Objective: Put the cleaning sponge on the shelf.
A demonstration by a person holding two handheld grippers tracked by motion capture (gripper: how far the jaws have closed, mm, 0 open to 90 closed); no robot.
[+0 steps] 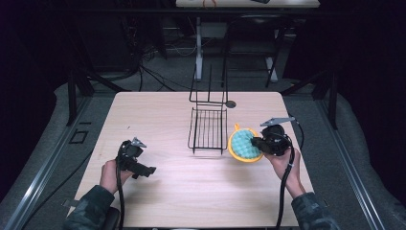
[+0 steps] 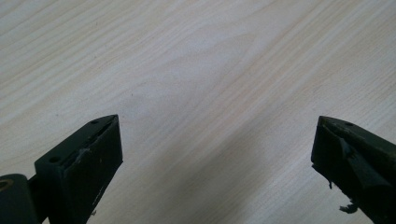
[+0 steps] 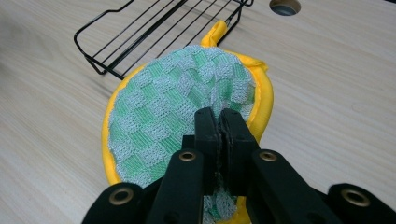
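Right claw [image 1: 257,142] is sitting at about 4 o'clock on the light wood counter [image 1: 158,115], jaws pinched tight on the round green-and-white checked scrubbing pad [image 1: 243,145] with its yellow rim and small yellow loop. In the right gripper view the claw [image 3: 219,121] is biting the woven face of the pad [image 3: 163,116] near its near edge, and the pad is lying mostly flat on the counter. The black wire rack [image 1: 208,128] is standing at counter centre, just beside the pad at the pad's 9 o'clock; its upright wire back is rising at the 12 o'clock end. A small round hole [image 1: 231,104] is showing in the counter at the rack's 1 o'clock. Left claw [image 1: 146,170] is hovering at about 8 o'clock, well apart from the rack. In the left gripper view its jaws are standing wide with bare wood [image 2: 201,84] between them, gripping nothing.
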